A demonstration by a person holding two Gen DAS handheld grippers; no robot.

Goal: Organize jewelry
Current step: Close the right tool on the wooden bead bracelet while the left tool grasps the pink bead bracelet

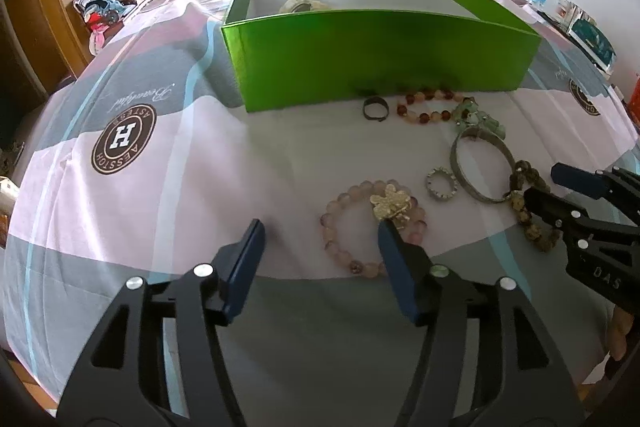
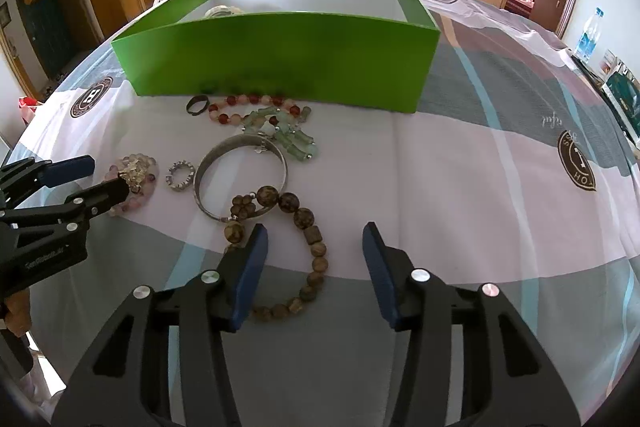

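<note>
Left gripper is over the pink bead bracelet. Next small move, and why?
Probably shift the left gripper a little right, then close. Its jaws stand open; only the right finger sits at the pink bead bracelet, by the gold charm, while the left finger is over bare cloth. Centring one strand should give a firmer grip for the green box.

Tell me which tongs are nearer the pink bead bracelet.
Left. The left tongs straddle one side of the pink bead bracelet; the right tongs sit over the brown bead bracelet, beyond the silver bangle.

Green box [image 2: 280, 55] sits open at 12 o'clock, something pale inside. Bracelets, rings and a silver bangle [image 2: 240, 179] lie scattered flat just in front.
</note>
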